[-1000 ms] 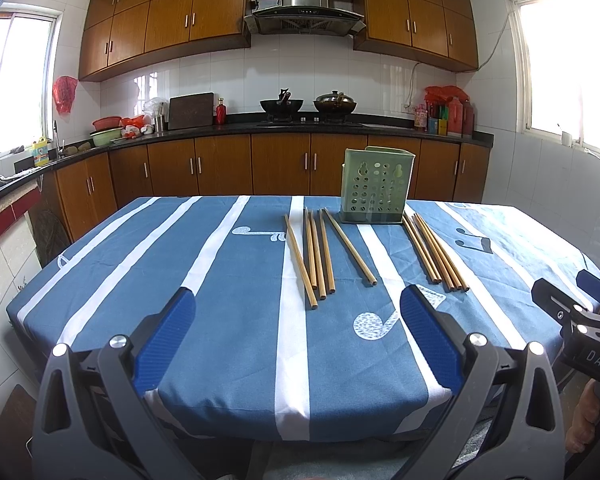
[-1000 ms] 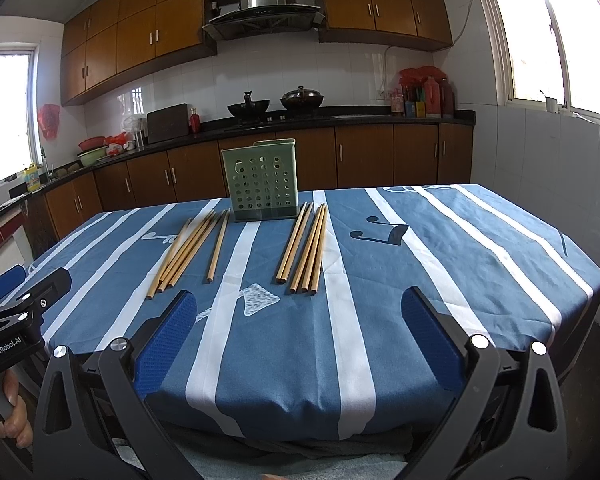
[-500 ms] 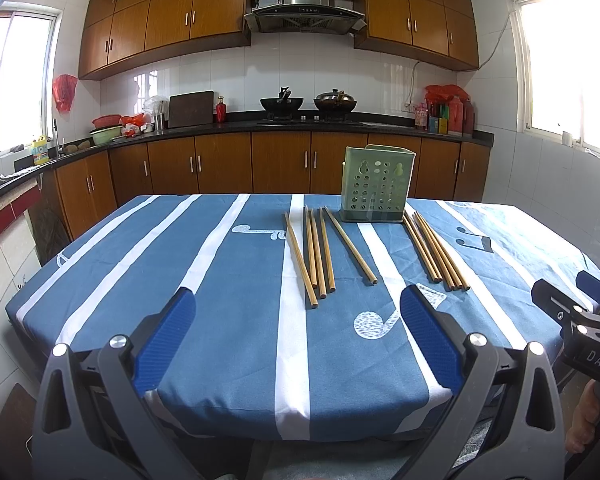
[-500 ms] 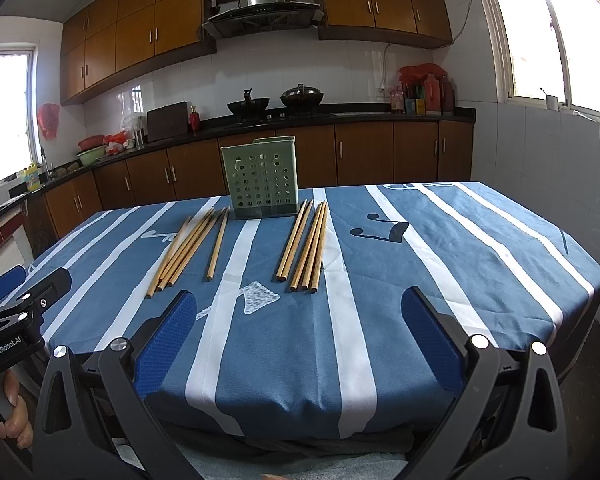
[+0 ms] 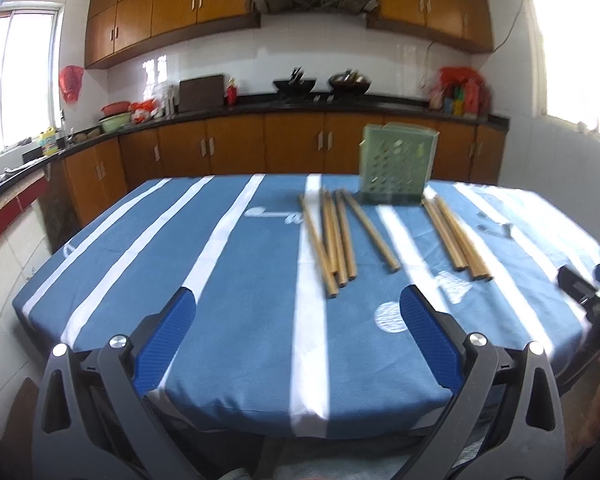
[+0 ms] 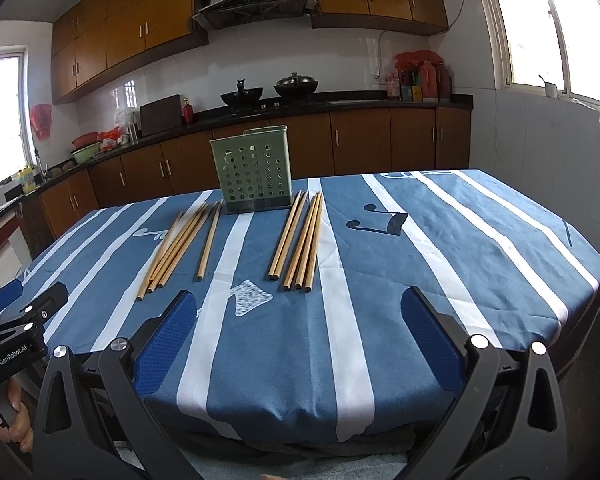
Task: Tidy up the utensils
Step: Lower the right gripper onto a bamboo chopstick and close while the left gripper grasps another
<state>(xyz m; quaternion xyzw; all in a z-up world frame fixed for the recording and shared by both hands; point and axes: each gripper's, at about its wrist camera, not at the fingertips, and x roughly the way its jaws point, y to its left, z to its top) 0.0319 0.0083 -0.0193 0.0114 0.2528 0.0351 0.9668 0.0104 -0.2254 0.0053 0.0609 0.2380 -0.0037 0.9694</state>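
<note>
A green perforated utensil holder (image 5: 398,168) (image 6: 255,171) stands upright at the far side of the table. Two groups of wooden chopsticks lie flat in front of it: a left group (image 5: 332,238) (image 6: 180,242) and a right group (image 5: 456,236) (image 6: 300,240). My left gripper (image 5: 298,328) is open and empty, held over the table's near edge, short of the left group. My right gripper (image 6: 298,328) is open and empty, held over the near edge, short of the right group. The right gripper's body shows at the right edge of the left wrist view (image 5: 592,304).
The table wears a blue cloth with white stripes (image 6: 420,240). Behind it runs a kitchen counter with a stove, two woks (image 6: 296,84), bottles (image 6: 418,76) and wooden cabinets. Tiled wall and window stand to the right. The left gripper body (image 6: 16,328) shows low left.
My left gripper has moved forward and swung a little to the left, so the view is blurred and the chopsticks sit more to the right. My right gripper has moved slightly closer.
</note>
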